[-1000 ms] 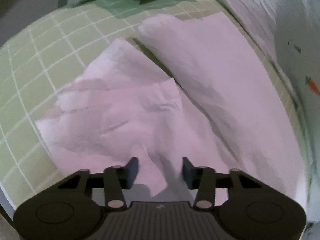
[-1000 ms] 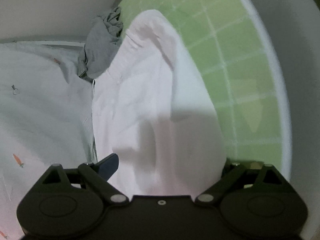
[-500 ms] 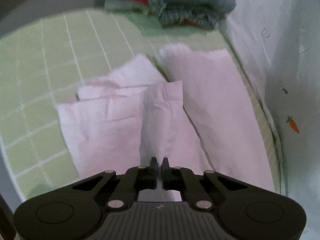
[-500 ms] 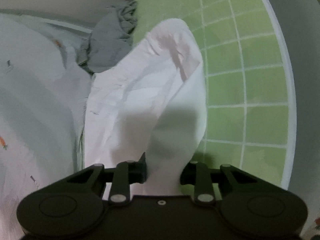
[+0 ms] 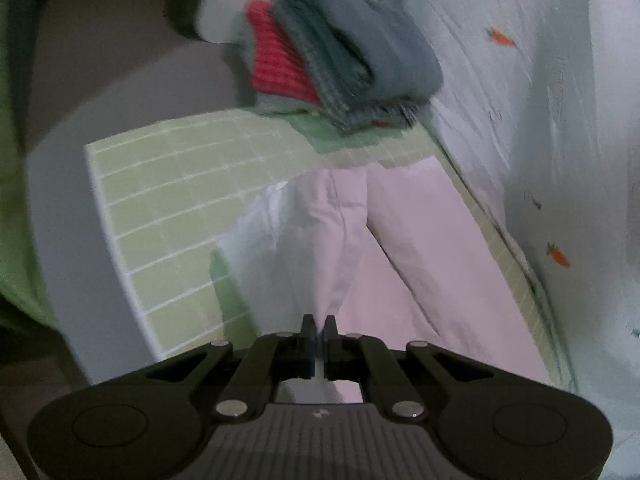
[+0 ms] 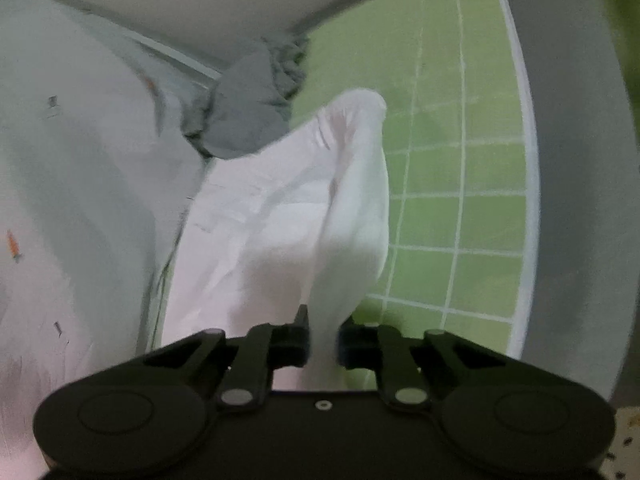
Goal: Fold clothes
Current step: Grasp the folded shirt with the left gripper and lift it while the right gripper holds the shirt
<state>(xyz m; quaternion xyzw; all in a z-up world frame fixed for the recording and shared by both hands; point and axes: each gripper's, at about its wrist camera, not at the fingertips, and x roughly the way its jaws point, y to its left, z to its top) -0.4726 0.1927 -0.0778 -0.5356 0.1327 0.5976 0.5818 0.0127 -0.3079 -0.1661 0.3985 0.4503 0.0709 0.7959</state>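
A pale pink garment lies on a green grid mat. In the left wrist view my left gripper is shut on a thin edge of it, and the cloth rises in a ridge from the mat up to the fingers. In the right wrist view the same garment hangs in a tall fold from my right gripper. Its jaws are closing, with a bunched fold of the cloth pinched between them. The pads themselves are hidden behind the cloth.
A stack of folded clothes, red and grey-blue, sits at the mat's far end. A crumpled grey garment lies beyond the pink one. A white carrot-print sheet runs along one side of the mat, and the mat's white border runs along the other.
My left gripper shut on the garment's edge and pulled it up and back from the mat. The right jaws narrowed onto the fold and rose a little, and the view rolled.
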